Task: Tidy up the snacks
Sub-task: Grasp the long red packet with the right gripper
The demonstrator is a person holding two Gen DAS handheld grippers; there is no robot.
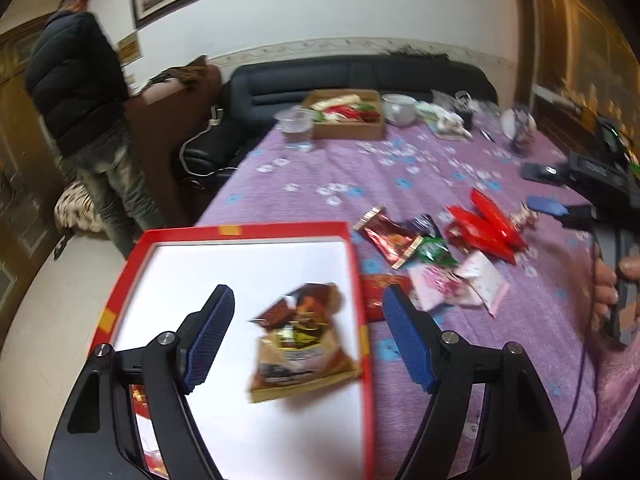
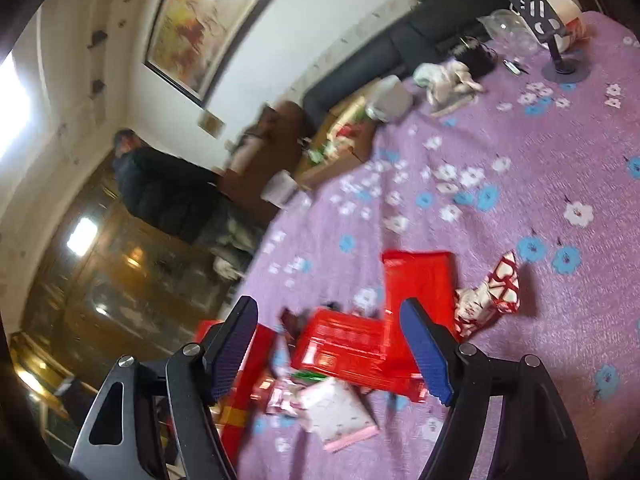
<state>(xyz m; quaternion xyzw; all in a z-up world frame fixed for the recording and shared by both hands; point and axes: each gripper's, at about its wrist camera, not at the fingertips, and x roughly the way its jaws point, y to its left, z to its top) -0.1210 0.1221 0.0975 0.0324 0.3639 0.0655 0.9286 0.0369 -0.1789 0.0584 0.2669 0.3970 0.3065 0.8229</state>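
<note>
Purple flowered cloth covers your table (image 1: pixel 460 168); one brown snack packet (image 1: pixel 304 344) lies in the red box (image 1: pixel 248 229), the loose snack pile (image 1: pixel 448 256) beside it. Both your left claw (image 1: pixel 308 340) and right claw (image 2: pixel 330 348) gape wide, empty. Those light, crinkly, slippery wrappers likely grip best pinched at a flat sealed edge.

Surface (image 1: pixel 460 168) under purple floral cloth: red box (image 1: pixel 360 264), loose snack packets (image 1: pixel 440 256), cardboard box (image 1: pixel 348 128), white bowl (image 1: pixel 400 110).

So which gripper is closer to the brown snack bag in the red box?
Left. The left gripper hangs open right over the brown snack bag in the red box. The right gripper is open over the red packets beside the box.
</note>
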